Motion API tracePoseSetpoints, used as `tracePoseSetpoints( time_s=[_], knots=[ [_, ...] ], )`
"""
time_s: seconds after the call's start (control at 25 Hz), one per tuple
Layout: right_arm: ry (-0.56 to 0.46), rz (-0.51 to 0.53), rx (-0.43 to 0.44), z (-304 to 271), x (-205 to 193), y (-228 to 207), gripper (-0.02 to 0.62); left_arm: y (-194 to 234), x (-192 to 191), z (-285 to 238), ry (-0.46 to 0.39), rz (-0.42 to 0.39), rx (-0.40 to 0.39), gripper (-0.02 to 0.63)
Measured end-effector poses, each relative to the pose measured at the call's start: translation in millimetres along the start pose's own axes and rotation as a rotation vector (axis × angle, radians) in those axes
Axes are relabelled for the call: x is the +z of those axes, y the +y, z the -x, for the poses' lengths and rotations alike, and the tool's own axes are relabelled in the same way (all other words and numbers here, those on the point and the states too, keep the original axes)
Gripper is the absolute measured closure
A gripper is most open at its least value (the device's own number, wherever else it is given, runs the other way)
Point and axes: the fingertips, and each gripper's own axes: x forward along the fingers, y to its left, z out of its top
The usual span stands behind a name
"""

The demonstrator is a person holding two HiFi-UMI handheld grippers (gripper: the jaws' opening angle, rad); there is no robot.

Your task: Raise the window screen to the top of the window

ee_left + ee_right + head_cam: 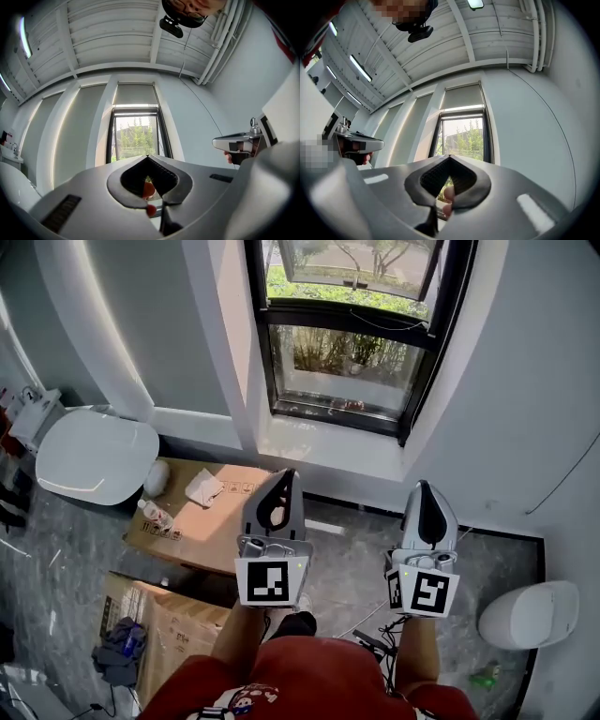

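The left gripper (285, 474) and right gripper (424, 487) are both clenched on nothing, side by side, pointing at the window (352, 343).

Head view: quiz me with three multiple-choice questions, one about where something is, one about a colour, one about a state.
1. Where is the cardboard box?
A) left of the left gripper
B) on a shelf
C) on a chair

2. What colour is the window frame?
A) white
B) black
C) red

3. How are the left gripper and the right gripper?
A) both open
B) both shut and empty
C) left shut on a bottle

Answers: A, the head view shows the box to that gripper's left. B, black bars edge the glass. B, each gripper view shows its jaws together with nothing held.
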Motion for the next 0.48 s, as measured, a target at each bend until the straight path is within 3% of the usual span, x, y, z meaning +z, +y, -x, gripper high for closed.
tracePoseSetpoints(
  time_s=[0.48],
  knots=[
    [0.018,0.028,-0.028,-95,-28,19,0.586,61,-31,-84,0.021,0.040,-0.028,0.601]
  ],
)
